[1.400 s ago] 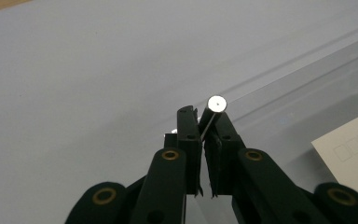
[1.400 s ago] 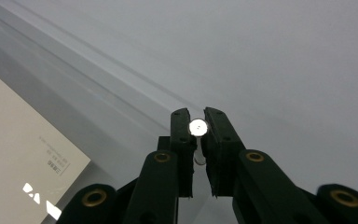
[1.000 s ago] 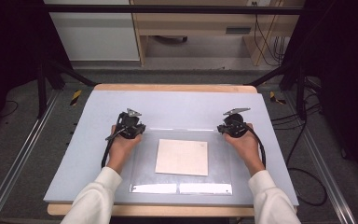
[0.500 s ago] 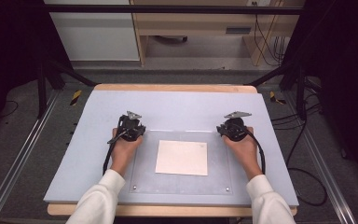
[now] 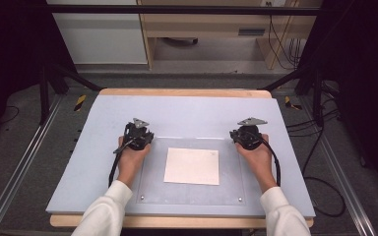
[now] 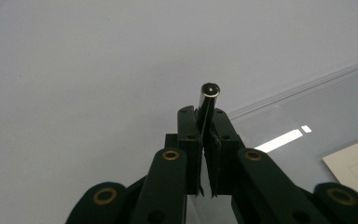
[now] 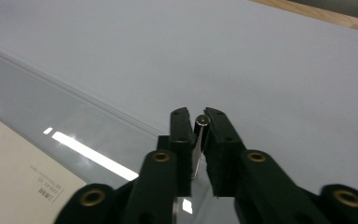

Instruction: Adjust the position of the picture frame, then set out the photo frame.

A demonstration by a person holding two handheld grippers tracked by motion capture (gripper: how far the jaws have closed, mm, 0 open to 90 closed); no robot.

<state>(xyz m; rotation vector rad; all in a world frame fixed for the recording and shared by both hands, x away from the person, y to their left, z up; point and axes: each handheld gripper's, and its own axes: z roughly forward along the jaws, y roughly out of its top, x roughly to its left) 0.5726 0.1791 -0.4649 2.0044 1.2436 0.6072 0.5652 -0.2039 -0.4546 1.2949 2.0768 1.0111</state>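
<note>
Against the high view of a second ago, the bright reflection strips along the near edge of the clear plate [image 5: 192, 196] are gone, and both hands are seen slightly nearer its far corners; the paper sheet [image 5: 192, 166] has kept its place under the plate.

At the left, the left gripper [image 5: 137, 136] is held at the plate's far left corner. In the left gripper view its jaws are clamped together on a short dark peg [image 6: 208, 100] with a shiny round tip, which stands up between the pads and pokes out past them. The plate's edge is seen just beside it.

In the middle, the sheet lies flat on the grey table mat [image 5: 187, 113], well apart from both grippers. Faint printed boxes and small text are seen on it, too small to be read.

At the right, the right gripper [image 5: 247, 135] is held at the far right corner. Its jaws have just closed, and a similar peg [image 7: 200, 135] is gripped between them.
</note>
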